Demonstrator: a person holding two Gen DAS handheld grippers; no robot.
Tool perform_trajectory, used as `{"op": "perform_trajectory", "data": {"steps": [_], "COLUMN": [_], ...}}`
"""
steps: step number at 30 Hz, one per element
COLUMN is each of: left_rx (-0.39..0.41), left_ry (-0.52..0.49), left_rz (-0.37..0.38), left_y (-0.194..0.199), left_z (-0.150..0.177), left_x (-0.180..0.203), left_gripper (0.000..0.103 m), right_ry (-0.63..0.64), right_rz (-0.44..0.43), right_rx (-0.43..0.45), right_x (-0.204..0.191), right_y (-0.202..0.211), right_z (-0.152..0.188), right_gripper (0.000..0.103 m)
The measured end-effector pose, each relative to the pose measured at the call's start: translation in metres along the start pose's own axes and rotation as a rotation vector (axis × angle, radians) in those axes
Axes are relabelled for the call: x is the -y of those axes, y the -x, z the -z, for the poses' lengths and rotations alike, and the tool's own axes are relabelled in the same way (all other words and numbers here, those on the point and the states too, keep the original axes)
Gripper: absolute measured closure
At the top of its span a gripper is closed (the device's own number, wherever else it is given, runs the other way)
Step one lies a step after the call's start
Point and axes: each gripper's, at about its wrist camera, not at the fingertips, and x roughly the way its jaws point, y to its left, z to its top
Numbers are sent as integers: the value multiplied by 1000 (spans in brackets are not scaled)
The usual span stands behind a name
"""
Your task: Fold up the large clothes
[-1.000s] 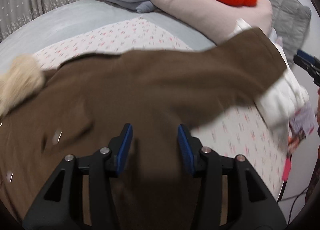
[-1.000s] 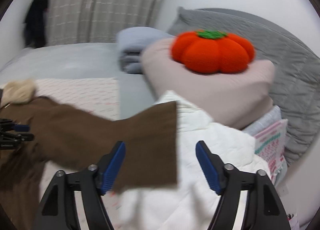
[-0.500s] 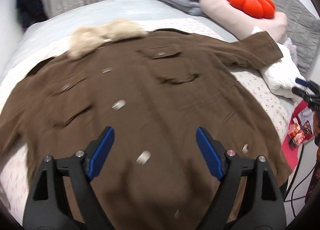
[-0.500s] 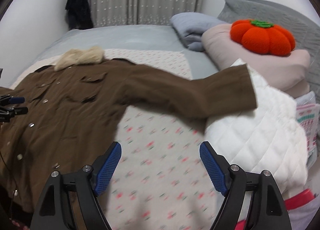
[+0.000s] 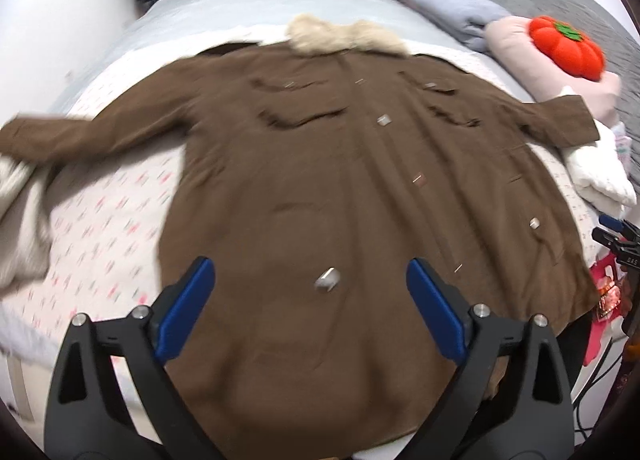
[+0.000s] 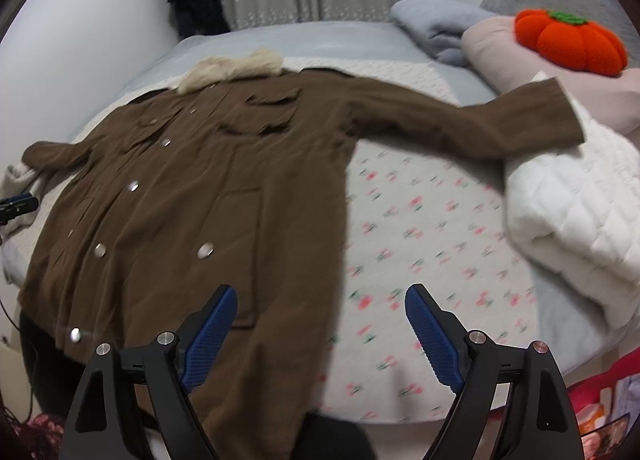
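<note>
From the left wrist view, the left hand-held gripper (image 5: 308, 304) hangs over the lower front of the brown coat (image 5: 360, 187), its blue pads spread wide with nothing pinched between them; its jaws have just been opening. The coat lies flat, front up, on the flowered blanket (image 5: 104, 227) covering the bed (image 5: 224, 7), fur collar (image 5: 344, 35) at 12 o'clock, one sleeve reaching to 9 o'clock and the other to 2 o'clock, where its cuff rests on a white quilt (image 5: 596, 175). An orange pumpkin cushion (image 5: 568, 47) sits on a pink pillow (at 1 o'clock). From the right wrist view, the right hand-held gripper (image 6: 320, 324) is likewise released, its jaws having just opened further, poised above the coat's right edge and the blanket beside it. Here the coat fills the left half, with the sleeve stretching to 2 o'clock onto the quilt.
</note>
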Motion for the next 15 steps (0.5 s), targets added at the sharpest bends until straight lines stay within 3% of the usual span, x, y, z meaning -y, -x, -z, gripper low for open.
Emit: {"op": "perform_trajectory", "data": {"steps": [4,8,15], "left_rx": [-41,-102,-124], "left_ry": [86,194,312], "left_rz": [-2,75,209], "left_y": [0,-4,-8], "left_z": [27,52,78], "left_x": [-35,-68,-98], "left_gripper": [6,6,7], "right_ry": [-57,-128,-228], "right_rz": [-64,-130,-253], "right_rx": [-37,-73,-134], "right_x": [3,12,27], "right_y": [-9,-14,-23], "right_z": [12,24,45], "right_gripper": [15,15,15]}}
